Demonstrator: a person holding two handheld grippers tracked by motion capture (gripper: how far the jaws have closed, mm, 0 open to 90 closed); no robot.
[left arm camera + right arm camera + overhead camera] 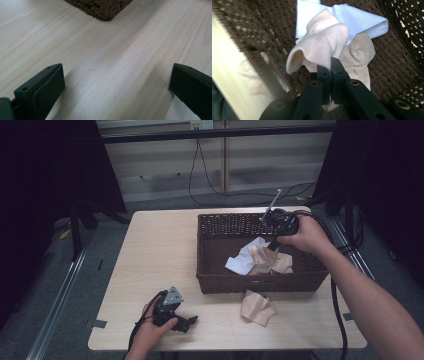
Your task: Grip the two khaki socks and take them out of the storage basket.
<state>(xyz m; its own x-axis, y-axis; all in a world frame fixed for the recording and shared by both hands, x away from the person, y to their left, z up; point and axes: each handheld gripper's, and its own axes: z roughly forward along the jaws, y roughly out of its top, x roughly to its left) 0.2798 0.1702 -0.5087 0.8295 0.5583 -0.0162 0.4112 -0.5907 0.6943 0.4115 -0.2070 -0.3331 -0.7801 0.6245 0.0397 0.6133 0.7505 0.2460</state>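
A dark brown wicker basket [210, 227] stands on the right half of the wooden table [155, 250]. Over its inside, my right gripper [273, 247] is shut on a beige sock [322, 45], which hangs from the closed jaws. Under it lie a white sock [362, 21] and another beige sock [359, 53]. A further beige sock [257, 307] lies on the table just in front of the basket. My left gripper [192, 322] rests near the table's front edge, open, with bare wood between its fingers [47, 85].
The basket's near corner [105, 10] sits ahead of the left gripper. Black cables [340, 320] trail from both grippers. Dark stands and curtains flank the table; a wall with hanging cables is behind.
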